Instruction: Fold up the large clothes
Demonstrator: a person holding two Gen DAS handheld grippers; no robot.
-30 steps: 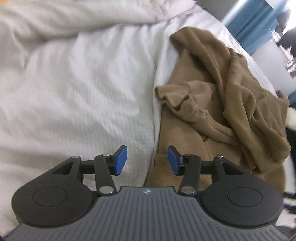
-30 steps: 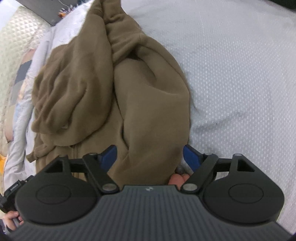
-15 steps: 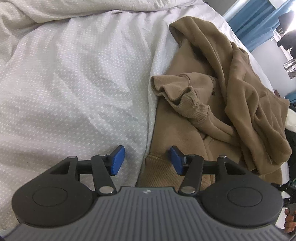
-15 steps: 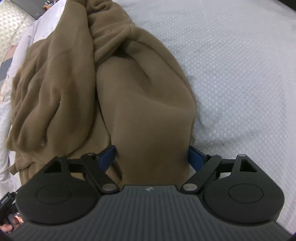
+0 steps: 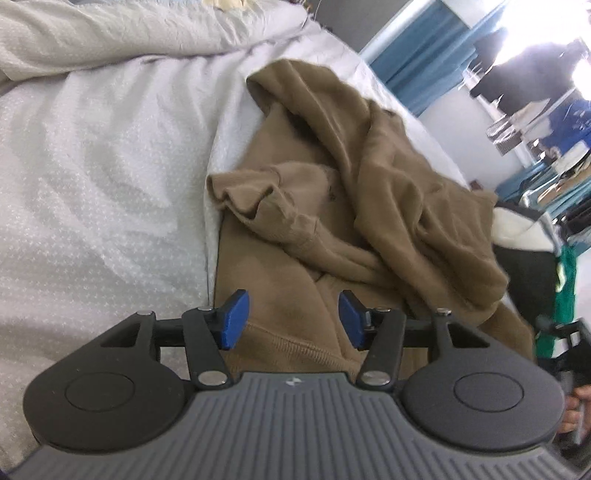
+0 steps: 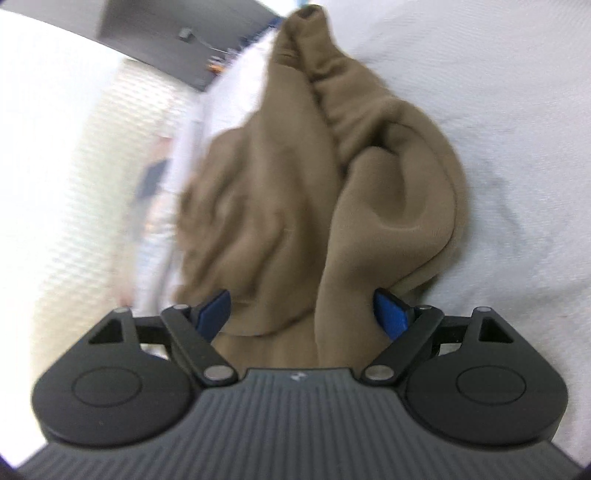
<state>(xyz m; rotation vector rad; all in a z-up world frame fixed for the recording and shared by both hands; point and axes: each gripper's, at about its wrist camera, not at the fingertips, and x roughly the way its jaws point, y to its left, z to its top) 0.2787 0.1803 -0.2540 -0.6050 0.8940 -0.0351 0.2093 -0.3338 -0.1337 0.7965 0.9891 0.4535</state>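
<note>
A crumpled tan hoodie [image 5: 388, 192] lies on the white bed sheet [image 5: 92, 184]. One ribbed sleeve cuff [image 5: 266, 206] rests on top of it, pointing left. My left gripper [image 5: 291, 314] hovers over the ribbed hem [image 5: 291, 347] at the near edge, jaws apart, pads not pressing the cloth. In the right wrist view the hoodie [image 6: 277, 184] is blurred. A thick fold of it runs down between the wide jaws of my right gripper [image 6: 301, 306]. The fold brushes the right pad [image 6: 389, 314]; the left pad stands free of it.
A bunched white duvet [image 5: 110, 33] lies along the far side of the bed. Blue curtains [image 5: 424, 62] and room clutter are at the right. A person's hand [image 5: 574, 410] shows at the right edge. A quilted pale headboard [image 6: 110, 184] is left of the sheet [image 6: 517, 110].
The left gripper has shifted right, from the sheet's edge onto the hoodie hem, with jaws slightly wider. The right gripper has opened wider and tilted up, and its view is now blurred.
</note>
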